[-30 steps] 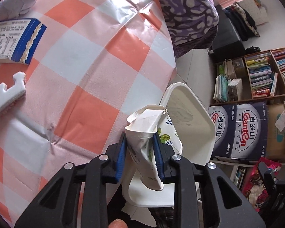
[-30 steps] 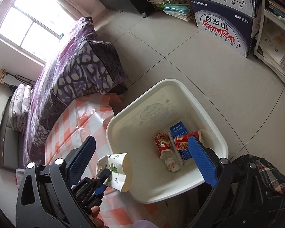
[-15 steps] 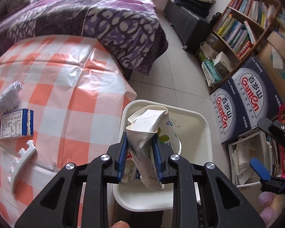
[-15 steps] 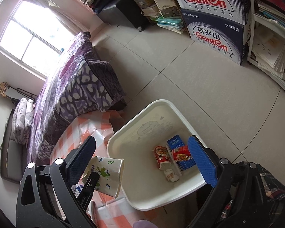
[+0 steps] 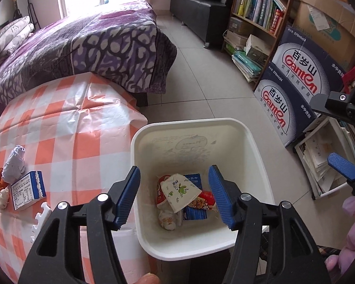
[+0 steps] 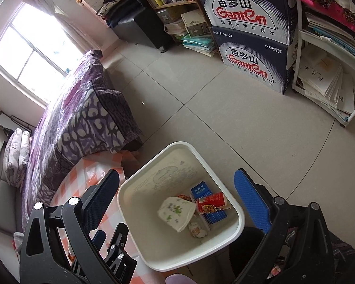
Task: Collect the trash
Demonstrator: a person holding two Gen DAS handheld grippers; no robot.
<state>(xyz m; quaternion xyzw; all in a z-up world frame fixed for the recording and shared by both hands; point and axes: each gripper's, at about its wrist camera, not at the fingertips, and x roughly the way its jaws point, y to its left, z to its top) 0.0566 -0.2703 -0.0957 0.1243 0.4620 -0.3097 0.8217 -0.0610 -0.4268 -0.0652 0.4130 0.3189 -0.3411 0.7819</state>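
- Left tongs [image 5: 175,195] above the white bin [image 5: 255,142], jaws opening, nothing between the pads.
- Crushed paper cup [image 5: 180,192] with a leaf print lies inside the bin, on top of a red snack wrapper [image 5: 204,201], a blue carton [image 5: 194,209] and a crumpled scrap [image 5: 166,219].
- Right tongs [image 6: 177,201] also over the bin, jaws wide apart, holding nothing.
- Bin stands on the floor tiles, just off the bench [image 5: 66,127] corner nearest the bed [image 5: 82,40].
- Remaining on the checked bench cloth, near its left edge: grey paper wad [image 5: 14,163], blue-and-white box [image 5: 27,189], white toothed plastic piece [image 5: 40,217], small brown and pale scraps, too small to identify.
- Two Ganten water cartons [image 5: 293,78] stacked by the bookshelf, well apart from the bin.
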